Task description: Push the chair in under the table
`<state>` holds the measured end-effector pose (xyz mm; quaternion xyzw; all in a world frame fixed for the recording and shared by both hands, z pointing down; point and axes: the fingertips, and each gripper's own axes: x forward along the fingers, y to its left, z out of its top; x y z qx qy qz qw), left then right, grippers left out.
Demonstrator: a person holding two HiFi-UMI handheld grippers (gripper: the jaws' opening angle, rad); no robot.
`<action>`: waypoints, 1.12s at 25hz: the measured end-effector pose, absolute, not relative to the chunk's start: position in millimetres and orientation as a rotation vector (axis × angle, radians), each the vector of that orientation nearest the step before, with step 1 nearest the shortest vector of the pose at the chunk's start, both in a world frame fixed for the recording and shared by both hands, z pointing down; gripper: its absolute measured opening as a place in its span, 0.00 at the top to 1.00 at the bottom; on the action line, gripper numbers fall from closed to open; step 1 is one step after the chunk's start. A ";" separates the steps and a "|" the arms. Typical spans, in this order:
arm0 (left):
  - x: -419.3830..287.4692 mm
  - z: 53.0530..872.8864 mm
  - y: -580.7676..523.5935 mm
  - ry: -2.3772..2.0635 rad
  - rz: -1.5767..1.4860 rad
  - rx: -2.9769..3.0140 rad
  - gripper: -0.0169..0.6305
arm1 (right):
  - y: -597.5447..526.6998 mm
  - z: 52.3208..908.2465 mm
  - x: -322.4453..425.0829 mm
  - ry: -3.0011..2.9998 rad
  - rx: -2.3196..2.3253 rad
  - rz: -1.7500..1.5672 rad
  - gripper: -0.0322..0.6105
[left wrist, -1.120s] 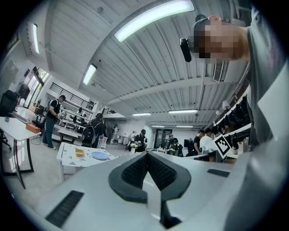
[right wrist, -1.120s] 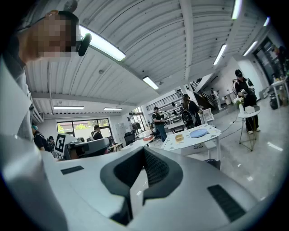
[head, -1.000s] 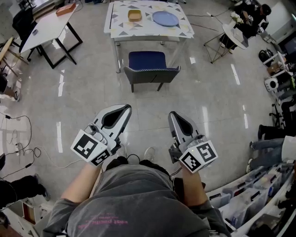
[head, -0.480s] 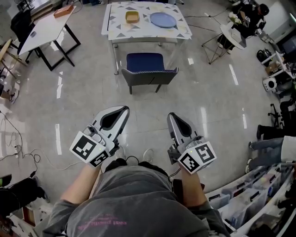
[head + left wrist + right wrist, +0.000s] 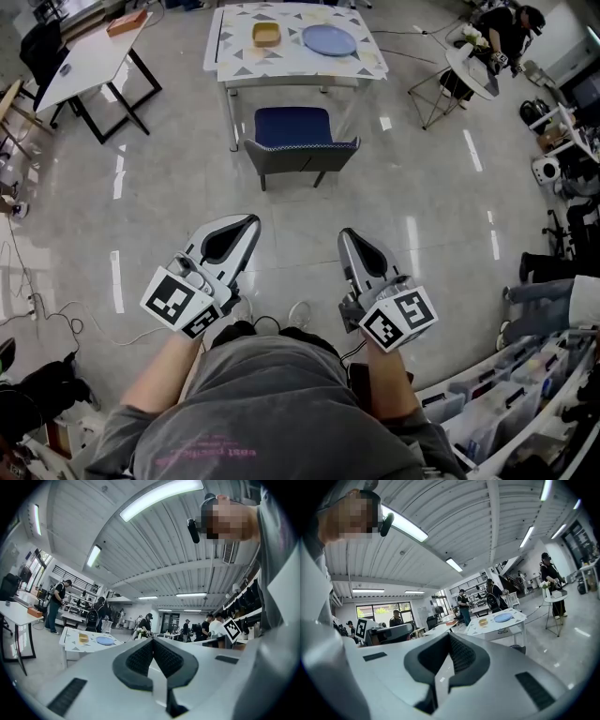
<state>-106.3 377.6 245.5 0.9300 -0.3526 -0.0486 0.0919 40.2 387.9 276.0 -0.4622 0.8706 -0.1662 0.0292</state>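
Chair [image 5: 302,141]: well ahead of both claws, centred between them, pulled out from the surface [image 5: 295,58] beyond it.
Handling: probably light but rigid; should slide on the glossy floor [image 5: 169,187], may swivel if pushed off-centre.
Hold: press the backrest [image 5: 302,154], which faces the claws, near both ends.
Left claw [image 5: 251,219]: clenched, empty, level.
Right claw [image 5: 345,232]: clenched, empty, roughly level, alongside the left.

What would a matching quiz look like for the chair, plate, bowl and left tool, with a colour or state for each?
Things:
1 chair
2 plate
3 bowl
4 left tool

Colour or state:
A shut, empty
B dark blue seat
C yellow-orange
D pale blue

Pairs: 1-B, 2-D, 3-C, 4-A
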 end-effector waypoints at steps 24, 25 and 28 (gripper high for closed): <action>-96.7 253.0 373.1 -1.027 -0.100 2.757 0.82 | 386.3 278.3 44.3 2.716 -1.436 -0.508 0.89; -96.5 253.3 373.0 -1.028 -0.099 2.755 0.82 | 386.3 278.5 44.5 2.718 -1.435 -0.510 0.88; -95.8 254.9 371.9 -1.032 -0.096 2.750 0.80 | 385.5 279.0 45.5 2.720 -1.434 -0.511 0.84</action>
